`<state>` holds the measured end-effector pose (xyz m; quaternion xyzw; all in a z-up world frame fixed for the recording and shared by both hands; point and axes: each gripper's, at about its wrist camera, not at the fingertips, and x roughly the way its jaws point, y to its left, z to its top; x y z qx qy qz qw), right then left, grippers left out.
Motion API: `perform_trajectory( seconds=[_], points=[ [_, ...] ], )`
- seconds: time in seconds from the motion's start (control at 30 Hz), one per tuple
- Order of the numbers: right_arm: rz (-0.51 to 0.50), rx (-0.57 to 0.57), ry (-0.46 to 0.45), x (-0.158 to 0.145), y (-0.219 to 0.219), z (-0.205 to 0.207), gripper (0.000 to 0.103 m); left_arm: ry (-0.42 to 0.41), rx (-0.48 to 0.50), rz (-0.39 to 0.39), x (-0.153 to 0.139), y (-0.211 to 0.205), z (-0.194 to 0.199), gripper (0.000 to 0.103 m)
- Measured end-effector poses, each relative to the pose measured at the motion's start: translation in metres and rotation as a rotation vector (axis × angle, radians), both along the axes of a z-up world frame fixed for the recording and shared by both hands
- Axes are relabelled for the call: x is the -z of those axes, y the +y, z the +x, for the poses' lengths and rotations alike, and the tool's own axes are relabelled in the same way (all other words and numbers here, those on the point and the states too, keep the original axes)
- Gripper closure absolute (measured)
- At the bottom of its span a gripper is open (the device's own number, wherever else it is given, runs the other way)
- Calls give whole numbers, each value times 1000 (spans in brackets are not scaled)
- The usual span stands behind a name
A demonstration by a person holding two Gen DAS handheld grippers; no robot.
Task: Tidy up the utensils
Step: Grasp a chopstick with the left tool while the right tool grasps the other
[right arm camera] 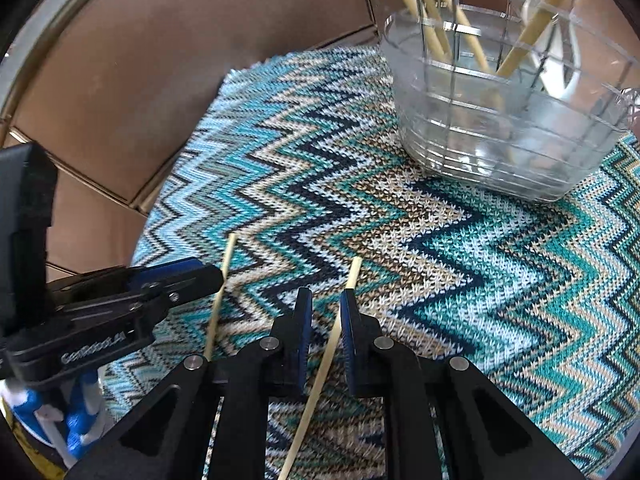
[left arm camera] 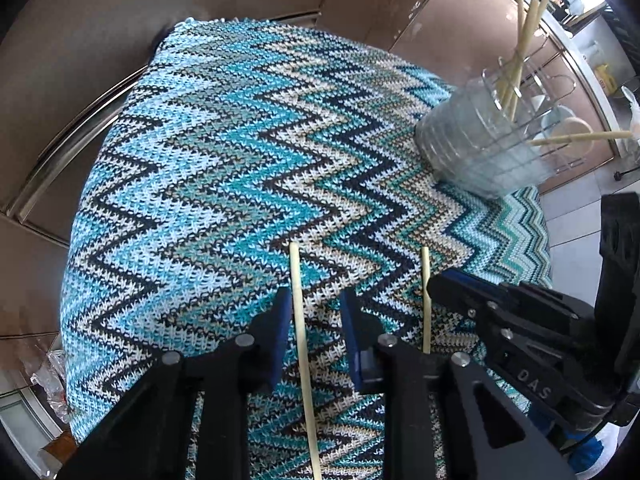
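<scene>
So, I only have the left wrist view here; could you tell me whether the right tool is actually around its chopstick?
Observer: Yes, the right tool is open, with the second chopstick running between its fingers, closer to the right-hand one.
Operator: Thank you. Is it gripped yet?
Observer: No, a clear gap shows on the stick's left side, and it lies on the knitted cloth.
Operator: And where is the basket from there?
Observer: The clear basket stands ahead and to the right of that tool, with leaning chopsticks inside.
</scene>
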<state>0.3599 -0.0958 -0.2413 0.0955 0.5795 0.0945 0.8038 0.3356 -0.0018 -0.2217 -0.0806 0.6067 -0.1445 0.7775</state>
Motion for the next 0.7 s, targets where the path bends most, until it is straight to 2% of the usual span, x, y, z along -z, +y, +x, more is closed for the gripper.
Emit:
perform_trajectory(
  seconds=[0.17, 0.23, 0.4, 0.6, 0.7],
  points=[
    [-22, 3, 36, 13, -2, 9, 89, 31, 3, 28, 12, -4, 5, 81],
    [-24, 3, 45, 18, -2, 12, 89, 43, 0, 35, 18, -5, 6, 84],
    [-31, 0, 40, 21, 1, 12, 91, 31, 12, 72, 18, -11, 5, 86],
    [-5, 24, 32, 21, -2, 9, 95, 13, -8, 111, 18, -18, 2, 97],
    [20, 34, 30, 18, -7, 3, 96, 1, -17, 112, 16, -21, -5, 98]
  ],
)
